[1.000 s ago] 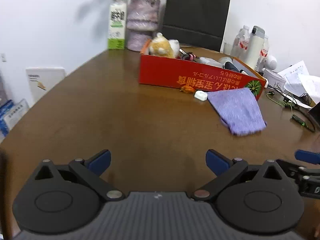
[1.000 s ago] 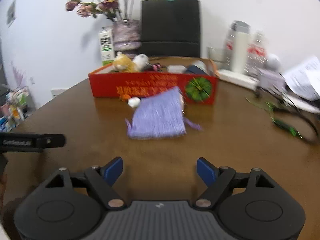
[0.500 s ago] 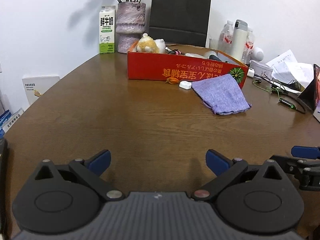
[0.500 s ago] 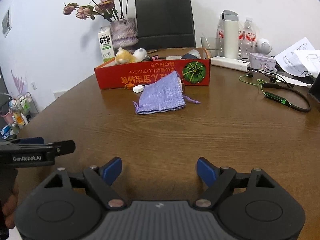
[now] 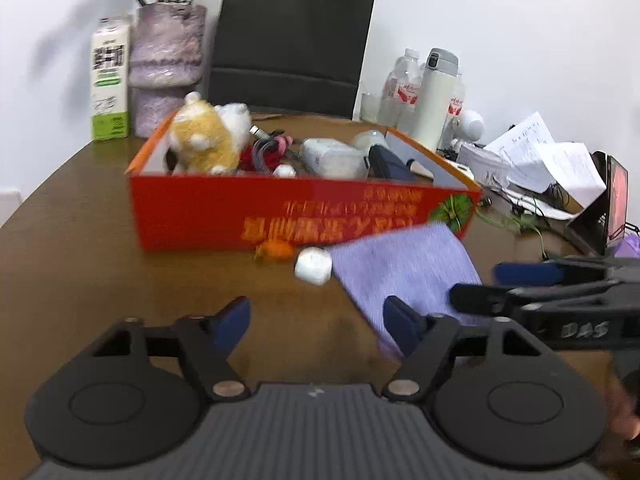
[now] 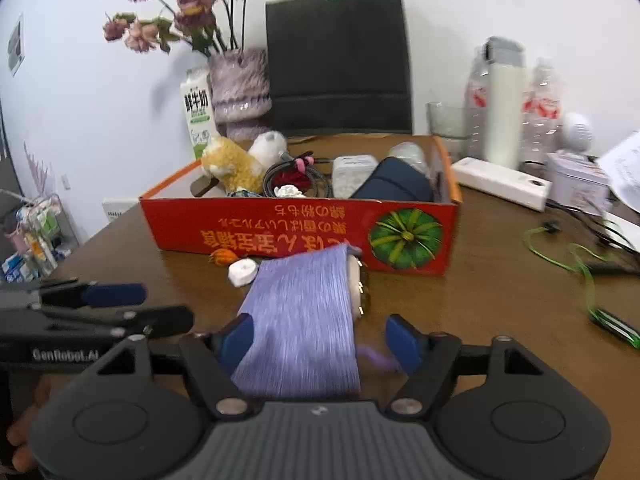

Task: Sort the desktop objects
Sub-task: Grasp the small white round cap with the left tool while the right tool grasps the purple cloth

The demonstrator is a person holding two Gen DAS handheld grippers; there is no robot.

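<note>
The brown wooden desk (image 6: 500, 312) carries everything. At its far edge a black paper bag (image 6: 340, 60) stands against the wall, with a purple vase (image 6: 239, 80) of dried flowers and a milk carton (image 6: 197, 110) to its left.

In the middle sits a red cardboard box (image 6: 280, 226), open on top, printed with orange characters and a green pumpkin. Inside it lie a yellow and white plush toy (image 5: 208, 138), coiled cables, a white pack and a dark blue pouch (image 6: 396, 186).

Against the box's front wall leans a purple cloth bag (image 6: 302, 320), spread flat toward the cameras. Something pale with small metal points shows at its right edge; what it is cannot be told. Just left of the bag lies a small white case (image 6: 242, 272), and beside that a small orange object (image 6: 222, 257), touching the box.

The right tool (image 6: 318, 338) hangs over the near end of the bag; its jaws are closing with the cloth between them, and the pads do not yet press it. The left tool (image 5: 316, 322) is closing too, over bare desk, its right finger just above the bag's near corner, holding nothing.
</note>
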